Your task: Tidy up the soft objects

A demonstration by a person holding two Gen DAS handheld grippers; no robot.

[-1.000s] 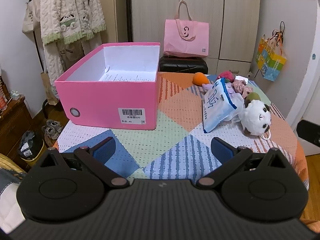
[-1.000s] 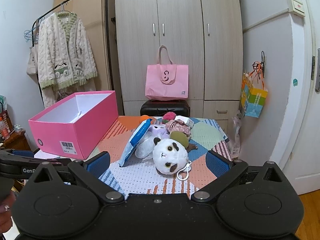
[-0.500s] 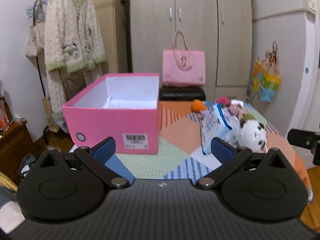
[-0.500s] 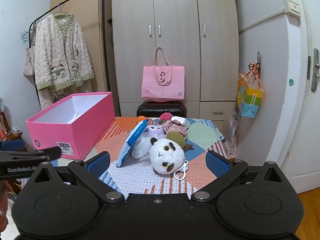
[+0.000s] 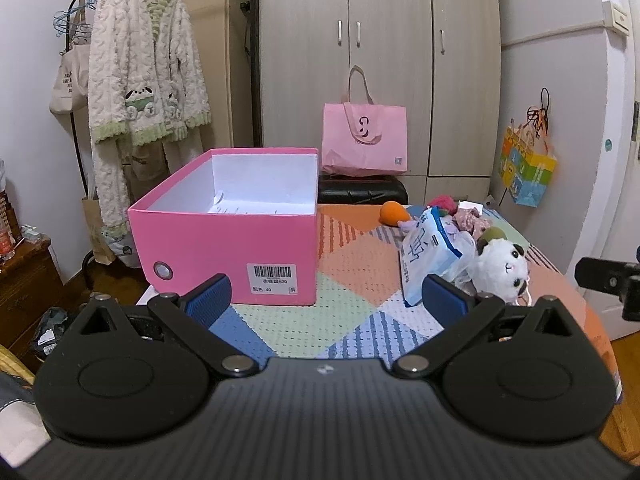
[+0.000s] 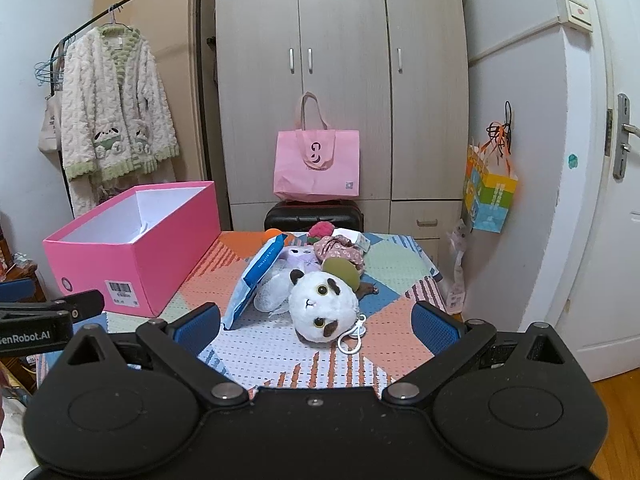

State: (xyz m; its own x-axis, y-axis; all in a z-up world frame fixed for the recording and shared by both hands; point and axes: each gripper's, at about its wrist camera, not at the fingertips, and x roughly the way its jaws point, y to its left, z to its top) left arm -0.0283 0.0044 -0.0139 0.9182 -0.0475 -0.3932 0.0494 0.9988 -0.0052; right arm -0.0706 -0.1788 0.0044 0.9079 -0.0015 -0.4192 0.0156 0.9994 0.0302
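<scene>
Pink box [image 5: 224, 248] with white inside and a barcode label, at ten o'clock. Patchwork tablecloth [image 5: 352, 264] in orange, green, blue and white, striped and dotted. White panda plush [image 6: 322, 306] with black ears, dead centre. Blue-and-white packet [image 6: 256, 276]. Olive-green ball [image 6: 342, 272] at twelve. Blue pads [image 6: 196, 326] on black fingers.

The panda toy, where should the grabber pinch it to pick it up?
Pinch the panda toy across its round white head, one pad on each side, probably with the right gripper, whose open fingers already frame it. Come from the near table edge: the blue-and-white packet crowds its left, other soft toys sit behind. Avoid the white keyring clip; it would slip.
</scene>
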